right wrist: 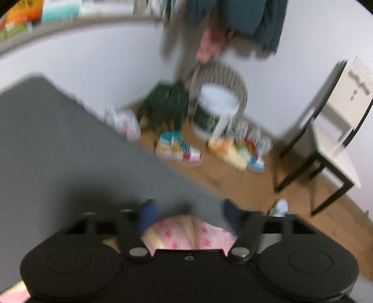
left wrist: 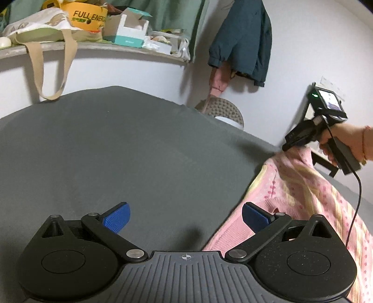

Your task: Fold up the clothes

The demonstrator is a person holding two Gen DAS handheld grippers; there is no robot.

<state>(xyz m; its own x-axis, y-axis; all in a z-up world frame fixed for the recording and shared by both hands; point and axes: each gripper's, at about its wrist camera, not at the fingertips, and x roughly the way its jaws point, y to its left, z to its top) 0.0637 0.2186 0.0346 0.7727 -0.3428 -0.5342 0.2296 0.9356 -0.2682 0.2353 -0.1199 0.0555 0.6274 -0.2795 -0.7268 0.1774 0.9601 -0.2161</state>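
Clutter filled the shelf (left wrist: 93, 47) at the far left of the left wrist view: a cloth tote bag (left wrist: 39, 30) with its strap hanging over the edge, an orange "FULL ENERGY" container (left wrist: 87, 16), and an open white and teal box (left wrist: 130, 30). Below it, a dark grey sheet (left wrist: 116, 151) covered the flat surface and lay bare across the left and middle. The left gripper (left wrist: 185, 219) hung low over the near part of that sheet with its blue pads (left wrist: 117, 218) spread wide apart and nothing between them; the right-hand pad sat just at the near left edge of the pink knitted garment (left wrist: 303, 186). That garment, pink with pale yellow stripes and darker pink dots, lay on the right side of the sheet and ran from the near right toward the far edge. On the far wall, a dark teal jacket (left wrist: 242, 42) hung on the right. At the far right, a hand (left wrist: 345, 144) held the right gripper (left wrist: 293, 142), whose tip was at the garment's far end; that view did not show how its fingers stood.

The right wrist view was blurred. Its blue pads (right wrist: 148, 215) were apart, with the pink garment (right wrist: 186, 235) directly below them, and I could not tell whether they touched it. Beyond the sheet's edge, the floor held colourful packages (right wrist: 179, 151), a white bucket (right wrist: 216, 109) and, at the right, a black-framed chair (right wrist: 326, 139).
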